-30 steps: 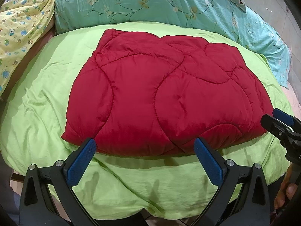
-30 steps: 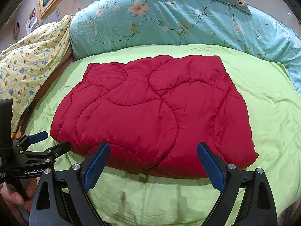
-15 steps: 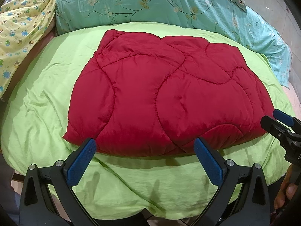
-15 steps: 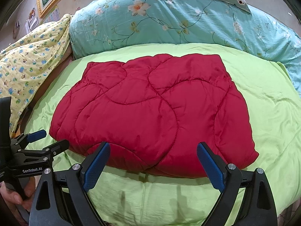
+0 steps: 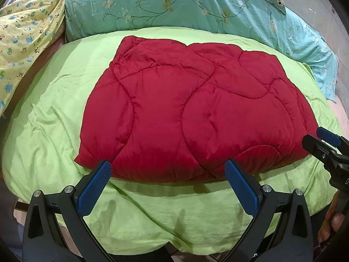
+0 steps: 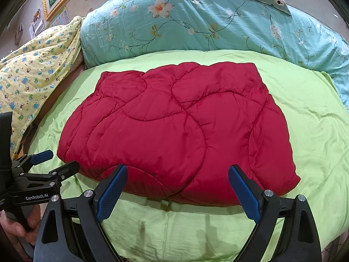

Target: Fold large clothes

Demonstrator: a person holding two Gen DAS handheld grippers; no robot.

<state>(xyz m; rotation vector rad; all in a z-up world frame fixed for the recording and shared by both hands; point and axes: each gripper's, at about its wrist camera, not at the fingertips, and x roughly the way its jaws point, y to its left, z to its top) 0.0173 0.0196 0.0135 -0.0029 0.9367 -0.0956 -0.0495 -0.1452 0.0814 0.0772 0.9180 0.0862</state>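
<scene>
Hovering both grippers, left gripper [image 5: 166, 187] | right gripper [image 6: 177, 191]; jaws spread, empty | red quilted garment [image 5: 192, 113] folded on green bed cover [image 5: 54, 113]; I judge near edge next.

bright, even indoor light, soft shadows below the gripper fingers, sharp focus, fisheye bending and dark corners.

A folded red quilted garment [image 5: 192, 113] is laid on the middle of a light green bed sheet [image 5: 54, 118]. At 12 o'clock behind it, a teal flowered duvet [image 6: 196, 26] is piled. At 10 o'clock, a yellow printed blanket [image 6: 37, 74] is heaped. At 6 o'clock, both grippers are held before the near edge.
</scene>
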